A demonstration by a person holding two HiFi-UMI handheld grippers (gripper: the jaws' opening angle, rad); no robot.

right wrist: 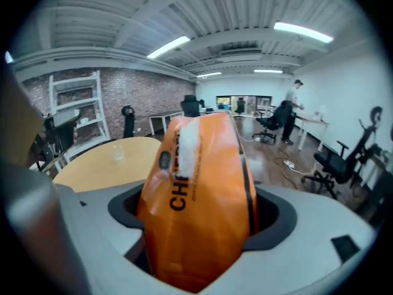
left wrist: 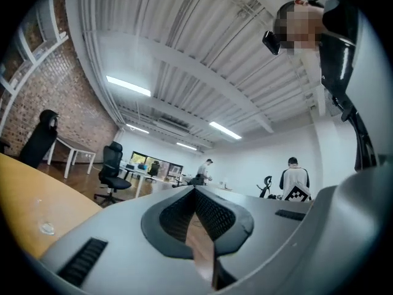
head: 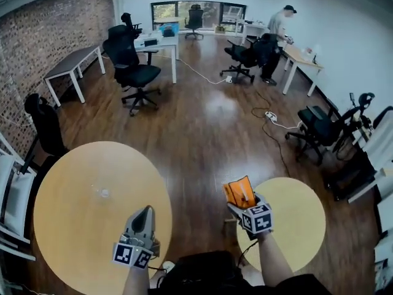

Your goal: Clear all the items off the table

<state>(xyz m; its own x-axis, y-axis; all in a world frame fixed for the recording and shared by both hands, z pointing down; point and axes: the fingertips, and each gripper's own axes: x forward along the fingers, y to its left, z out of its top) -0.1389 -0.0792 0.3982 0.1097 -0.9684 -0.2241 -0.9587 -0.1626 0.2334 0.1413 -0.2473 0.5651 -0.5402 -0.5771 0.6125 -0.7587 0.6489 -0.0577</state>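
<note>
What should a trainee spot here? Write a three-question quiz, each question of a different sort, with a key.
1. True or false: the left gripper holds an item.
2. What is clamped in the right gripper? A. orange bag B. glass bottle C. white plate
3. Does the small clear item lie on the larger round table or the smaller round table?

Key: 1 false, its jaws are together and empty; 2 A; 3 the larger one.

Tiny clear object (head: 103, 193) on table (head: 61, 226), perhaps plastic.
</note>
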